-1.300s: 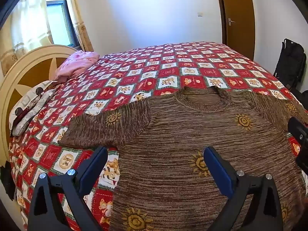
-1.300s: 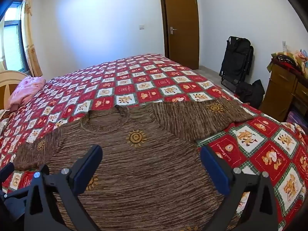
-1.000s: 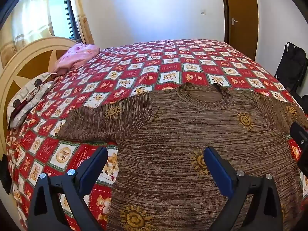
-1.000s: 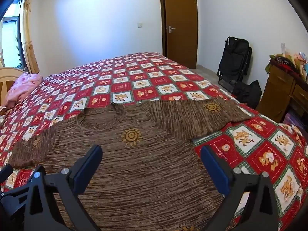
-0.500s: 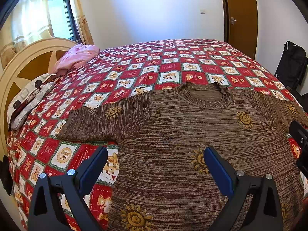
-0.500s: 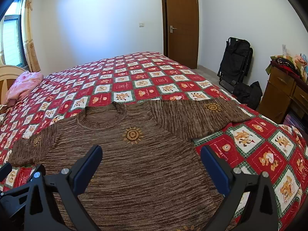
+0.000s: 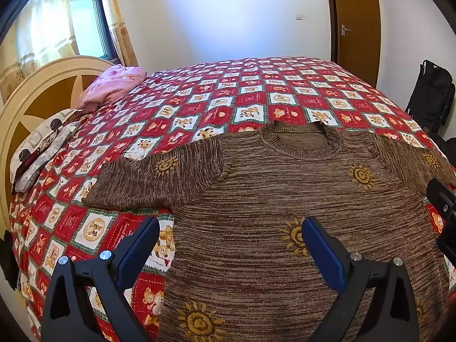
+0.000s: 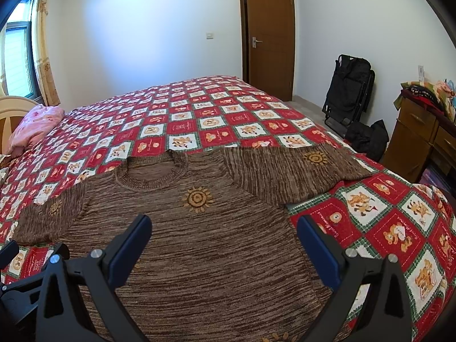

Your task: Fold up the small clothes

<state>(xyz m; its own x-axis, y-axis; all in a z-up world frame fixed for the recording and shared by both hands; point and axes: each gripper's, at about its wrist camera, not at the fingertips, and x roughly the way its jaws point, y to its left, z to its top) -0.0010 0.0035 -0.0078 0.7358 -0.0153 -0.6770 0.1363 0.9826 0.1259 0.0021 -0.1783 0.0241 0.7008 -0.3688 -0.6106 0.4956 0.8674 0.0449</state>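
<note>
A small brown knitted sweater [image 7: 285, 193] with yellow sun motifs lies flat on the bed, collar away from me, both sleeves spread out. It also shows in the right wrist view [image 8: 199, 228]. My left gripper [image 7: 230, 239] is open and empty above the sweater's lower left part. My right gripper [image 8: 223, 236] is open and empty above the sweater's lower right part. The left sleeve [image 7: 154, 179] lies out to the left and the right sleeve [image 8: 293, 171] out to the right.
The bed has a red and white patchwork cover [image 7: 228, 105]. A pink pillow [image 7: 111, 85] and a cream headboard [image 7: 37, 85] are at the left. A brown door [image 8: 268, 37], a black folded chair [image 8: 350, 85] and a wooden dresser [image 8: 421, 134] stand at the right.
Both grippers have shifted only slightly, so the sweater sits a little differently in each view. Both stay open and the sweater has not moved.
</note>
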